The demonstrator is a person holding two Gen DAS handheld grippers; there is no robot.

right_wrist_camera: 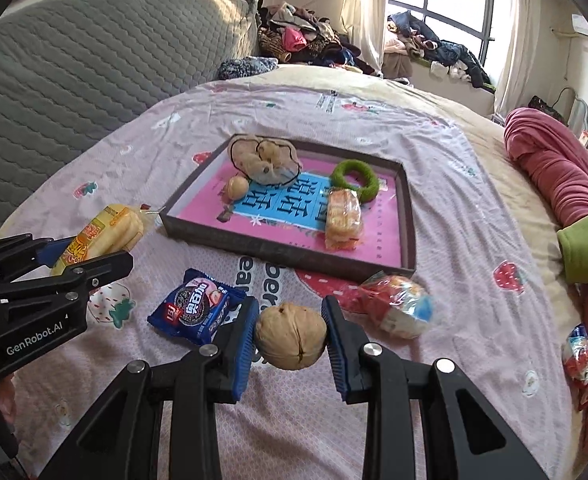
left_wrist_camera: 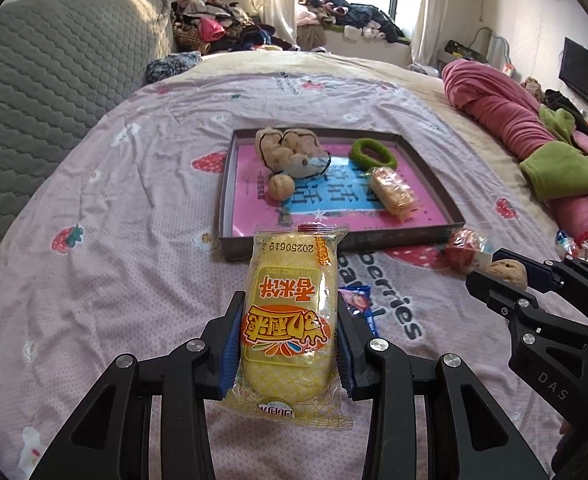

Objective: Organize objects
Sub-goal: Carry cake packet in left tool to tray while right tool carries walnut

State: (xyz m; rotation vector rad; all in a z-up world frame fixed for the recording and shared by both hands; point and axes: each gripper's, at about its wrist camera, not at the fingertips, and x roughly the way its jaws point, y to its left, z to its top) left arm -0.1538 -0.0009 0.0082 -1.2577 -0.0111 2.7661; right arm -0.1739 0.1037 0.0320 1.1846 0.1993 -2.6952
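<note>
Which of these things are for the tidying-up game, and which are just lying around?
For the tidying:
- tray
- yellow rice cake pack, held in left tool
- walnut, held in right tool
- blue cookie packet
- red-wrapped snack

Just lying about:
- pink blanket
- clothes pile

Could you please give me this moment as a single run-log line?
left gripper: shut on yellow rice cake | right gripper: shut on walnut | tray: four items inside

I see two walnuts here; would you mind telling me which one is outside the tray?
The walnut clamped in the right gripper, above the bedspread. The other walnut lies inside the tray, beside the plush toy.
</note>
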